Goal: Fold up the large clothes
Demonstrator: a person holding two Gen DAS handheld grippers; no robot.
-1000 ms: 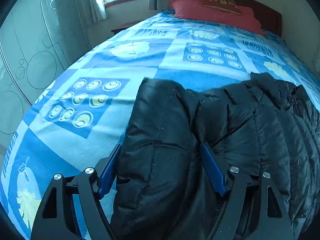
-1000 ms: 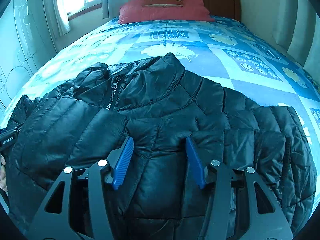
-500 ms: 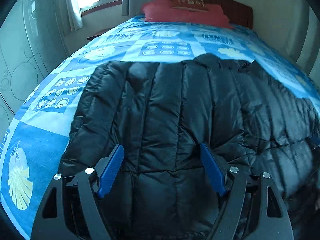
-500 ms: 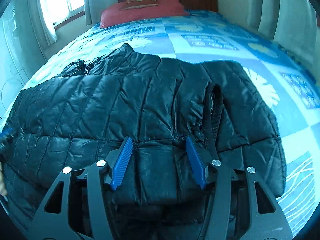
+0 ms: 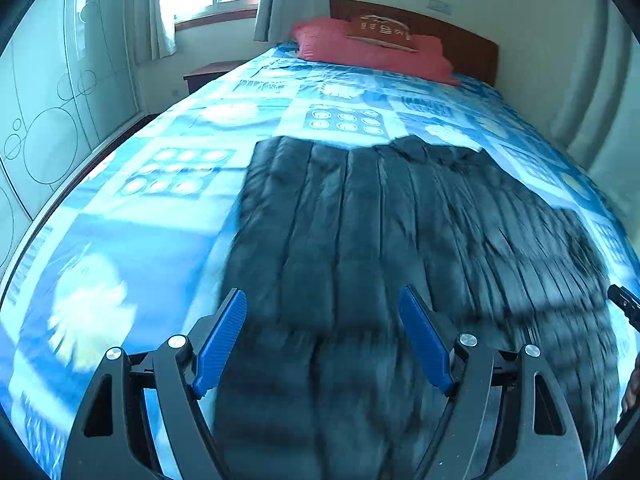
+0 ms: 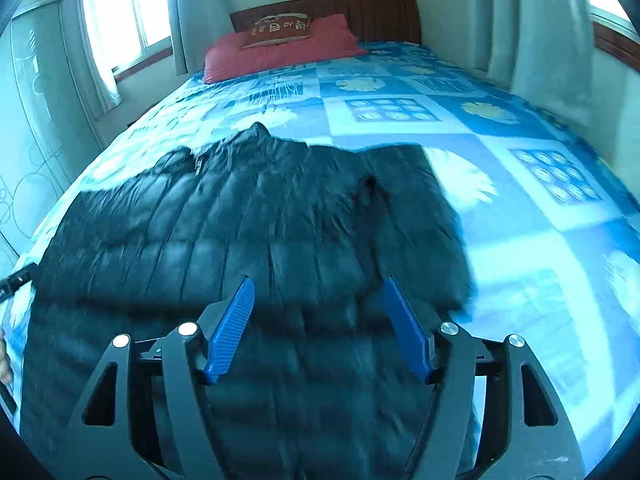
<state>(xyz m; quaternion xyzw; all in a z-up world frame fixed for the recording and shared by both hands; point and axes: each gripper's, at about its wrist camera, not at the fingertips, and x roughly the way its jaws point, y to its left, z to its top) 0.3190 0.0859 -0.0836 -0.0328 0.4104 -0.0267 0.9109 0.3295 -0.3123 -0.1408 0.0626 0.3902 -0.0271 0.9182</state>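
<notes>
A black quilted down jacket (image 5: 380, 232) lies spread flat across the near half of the bed, collar pointing toward the pillows; it also shows in the right wrist view (image 6: 248, 224). My left gripper (image 5: 322, 300) is open and empty, hovering above the jacket's near left part. My right gripper (image 6: 318, 288) is open and empty, above the jacket's near right part. The near edge of the jacket is hidden under the gripper bodies. Both views are motion-blurred.
The bed has a blue patterned cover (image 5: 160, 184) and red pillows (image 5: 372, 52) at a wooden headboard (image 6: 360, 12). A wardrobe (image 5: 44, 120) stands left, a nightstand (image 5: 208, 74) by the window. Curtains (image 6: 540, 32) hang right. The other gripper's tip (image 5: 624, 304) shows at the right edge.
Both grippers have pulled back and risen from the jacket, so it looks farther and flatter now. The jaws were open throughout. The folded-over bulk seen one second ago is laid out flat.
</notes>
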